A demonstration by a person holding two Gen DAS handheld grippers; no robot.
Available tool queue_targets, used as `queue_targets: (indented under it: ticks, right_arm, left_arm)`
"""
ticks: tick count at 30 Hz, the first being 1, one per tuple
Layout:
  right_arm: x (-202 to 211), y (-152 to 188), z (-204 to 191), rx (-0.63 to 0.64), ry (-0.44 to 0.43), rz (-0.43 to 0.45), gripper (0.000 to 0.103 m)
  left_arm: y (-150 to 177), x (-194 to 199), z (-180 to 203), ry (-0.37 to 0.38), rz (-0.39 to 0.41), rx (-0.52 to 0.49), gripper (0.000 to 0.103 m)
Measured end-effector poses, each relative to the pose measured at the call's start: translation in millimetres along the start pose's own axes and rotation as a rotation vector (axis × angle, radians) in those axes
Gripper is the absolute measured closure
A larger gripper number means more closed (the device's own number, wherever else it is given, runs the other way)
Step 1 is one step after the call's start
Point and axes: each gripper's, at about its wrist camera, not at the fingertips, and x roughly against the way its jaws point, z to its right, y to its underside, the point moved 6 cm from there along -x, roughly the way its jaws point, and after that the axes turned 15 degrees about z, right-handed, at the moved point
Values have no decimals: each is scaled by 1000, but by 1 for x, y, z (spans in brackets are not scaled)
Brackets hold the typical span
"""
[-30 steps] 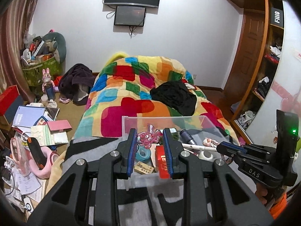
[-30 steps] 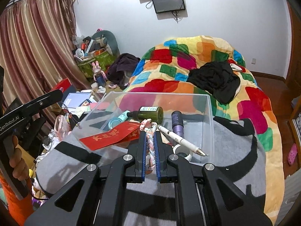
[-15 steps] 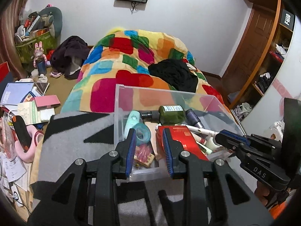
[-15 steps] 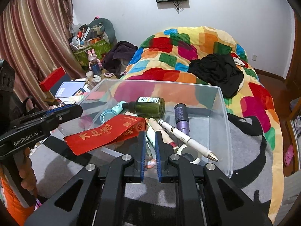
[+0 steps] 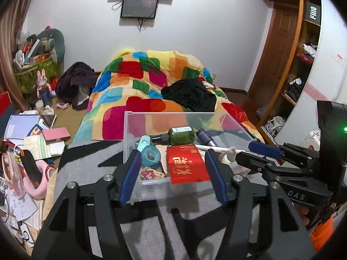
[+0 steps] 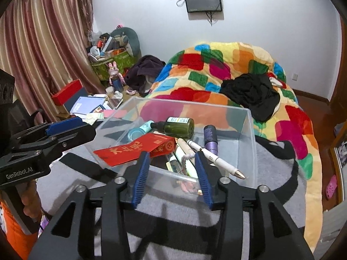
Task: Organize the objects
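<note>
A clear plastic bin [image 5: 130, 130] [image 6: 249, 130] sits on a grey and black blanket. It holds a red packet [image 5: 185, 162] [image 6: 134, 151], a green bottle [image 5: 181, 135] [image 6: 179, 126], a purple tube [image 6: 210, 138], a white pen [image 6: 216, 159], a teal tape roll [image 5: 151, 155] and a pink braided band [image 6: 187, 185]. My left gripper [image 5: 172, 173] is open and empty at the bin's near wall. My right gripper [image 6: 172, 174] is open and empty over the bin's near edge.
A bed with a patchwork quilt [image 5: 141, 86] and black clothing [image 5: 190, 94] lies behind the bin. Books and clutter [image 5: 26, 134] cover the floor at left. A wooden shelf unit [image 5: 303, 54] stands at right.
Both grippers opened. The right one let go of the pink braided band, which now lies in the bin. The left one released its pink item into the bin and pulled back.
</note>
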Motion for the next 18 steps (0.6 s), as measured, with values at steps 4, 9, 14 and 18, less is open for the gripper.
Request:
queue_targets:
  ticks: [4,9,14,18]
  right_arm:
    - [17,-3,-2,15,6,46,51]
    - [35,4,0,33,20,74,48]
    - [45,15,4,41,37,81,37]
    - [49,23,7,32,36,75,37]
  left_arm:
    - [3,11,7,-16,27,-33,34]
    - [16,19,10,-30,41,-34,26]
    - [31,18,13,-43,28,-27,24]
    - [40,21,17,-48,29,-29,19]
